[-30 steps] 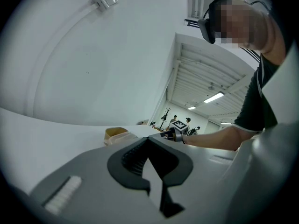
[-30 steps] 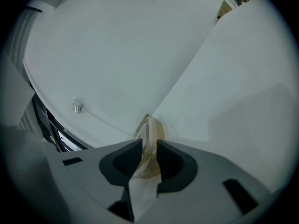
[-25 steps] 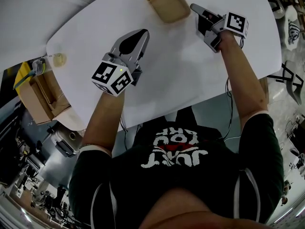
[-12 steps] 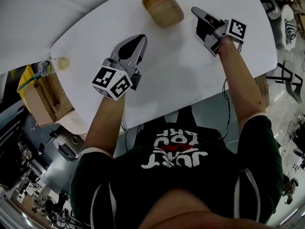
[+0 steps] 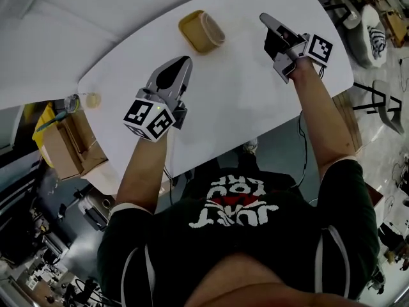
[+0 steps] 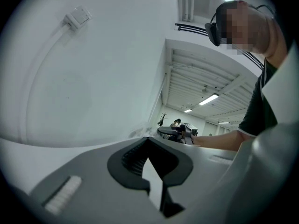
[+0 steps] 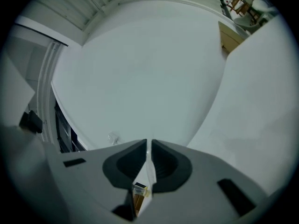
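The only writing is white print on the person's black T-shirt [image 5: 239,204], upside down in the head view. "JUST" is legible and the rest is unclear. Each gripper carries a cube of black-and-white square markers.

A tan, open-topped container [image 5: 201,32] with rounded corners sits on the white table [image 5: 236,101], at 12 o'clock in the head view. The left gripper [image 5: 184,60] lies near it at 7 o'clock and the right gripper [image 5: 262,16] at 3 o'clock. Neither touches it.

The left gripper view shows its fingertips pressed together with nothing between them. It also shows the wall, ceiling lights and the far gripper, which the head view lacks. In the right gripper view the fingers [image 7: 161,160] stand a hairline slit apart. A small amber patch shows low in the slit, and I cannot tell what it is. Only the head view shows the cardboard box [image 5: 64,142] at 8 o'clock.
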The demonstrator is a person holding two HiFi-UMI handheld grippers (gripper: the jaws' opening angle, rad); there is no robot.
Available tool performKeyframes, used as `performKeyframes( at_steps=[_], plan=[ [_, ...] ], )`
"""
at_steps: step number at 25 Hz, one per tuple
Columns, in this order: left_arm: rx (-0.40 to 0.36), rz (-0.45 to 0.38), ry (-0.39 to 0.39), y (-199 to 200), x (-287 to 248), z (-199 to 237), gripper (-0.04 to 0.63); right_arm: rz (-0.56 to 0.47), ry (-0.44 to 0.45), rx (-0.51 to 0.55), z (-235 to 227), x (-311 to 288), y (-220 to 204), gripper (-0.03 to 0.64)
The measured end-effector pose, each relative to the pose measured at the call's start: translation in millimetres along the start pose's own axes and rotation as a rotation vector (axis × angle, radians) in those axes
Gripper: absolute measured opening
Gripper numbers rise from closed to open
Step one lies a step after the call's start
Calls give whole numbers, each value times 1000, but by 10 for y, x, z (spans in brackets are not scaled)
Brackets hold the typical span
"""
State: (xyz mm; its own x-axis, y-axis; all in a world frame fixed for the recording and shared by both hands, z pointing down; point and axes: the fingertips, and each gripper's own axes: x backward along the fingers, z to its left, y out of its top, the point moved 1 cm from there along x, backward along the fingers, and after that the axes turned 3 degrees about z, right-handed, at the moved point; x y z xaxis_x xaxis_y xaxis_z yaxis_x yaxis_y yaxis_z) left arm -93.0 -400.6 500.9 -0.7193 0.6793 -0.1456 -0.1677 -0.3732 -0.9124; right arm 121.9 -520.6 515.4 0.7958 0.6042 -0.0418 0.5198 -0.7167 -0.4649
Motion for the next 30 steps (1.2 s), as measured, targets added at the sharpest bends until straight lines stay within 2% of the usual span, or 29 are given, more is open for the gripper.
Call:
performKeyframes(
  at_steps=[3,9,12,16,25,30],
  plan=[
    [-40,-13,-10,231,-139,-327,8,-47,-2,98,315,391,352,35],
    [-108,-38,-43,715,-261,-699,8,-150,-42,264,939,886,865,35],
    [-138,-54,-70,976,-320,-935,8,-206,-64,386,1346,1175,1122,35],
    [-210,-96,-118,1409,-461,-1306,8,-331,-67,472,1867,1638,1475,35],
    [-263,-152,-199,2207,-459,-1985,8,-476,-139,747,3023,2378,1806,34],
    [-323,-194,-240,2591,-468,-2357,8,-548,-174,920,3636,2737,1908,34]
  ],
)
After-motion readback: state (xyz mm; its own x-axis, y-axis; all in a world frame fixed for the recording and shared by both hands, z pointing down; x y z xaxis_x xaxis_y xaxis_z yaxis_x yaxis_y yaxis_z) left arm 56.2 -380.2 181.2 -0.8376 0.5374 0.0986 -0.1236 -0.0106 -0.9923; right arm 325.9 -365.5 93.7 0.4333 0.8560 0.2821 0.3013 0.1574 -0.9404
